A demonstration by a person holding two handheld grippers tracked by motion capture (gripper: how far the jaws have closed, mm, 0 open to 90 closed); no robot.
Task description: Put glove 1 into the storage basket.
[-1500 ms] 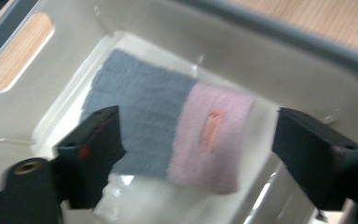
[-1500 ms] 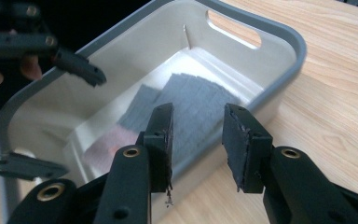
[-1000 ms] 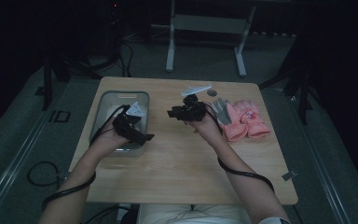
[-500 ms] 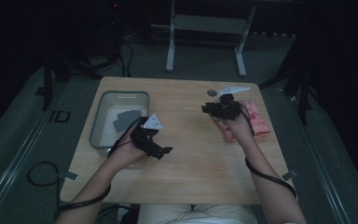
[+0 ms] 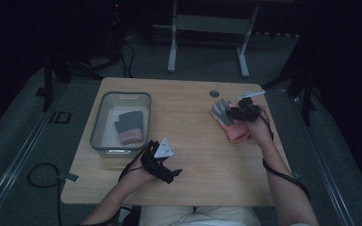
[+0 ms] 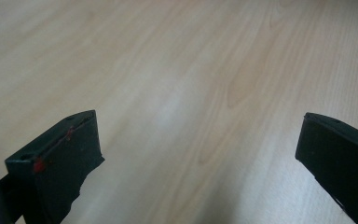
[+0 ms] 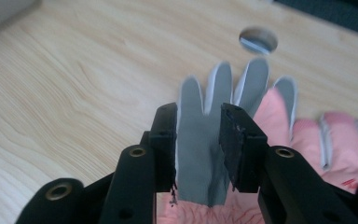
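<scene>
Right hand-held gripper [image 7: 198, 140] sits at 2 o'clock on the worktop [image 5: 193, 136], jaws on either side of the grey palm of a pink-and-grey glove [image 7: 200, 158]; they have just opened a little, and whether the pads press cannot be told. Left hand-held gripper [image 6: 198, 154] at 7 o'clock, jaws spread wide over bare wood. Second glove [image 5: 129, 128] lies in the grey bin [image 5: 99, 127] at 10 o'clock.

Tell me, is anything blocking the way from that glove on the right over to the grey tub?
Nothing visible. The right hand-held gripper has the glove between its jaws, and bare table lies between it and the tub, which already holds another glove.
</scene>
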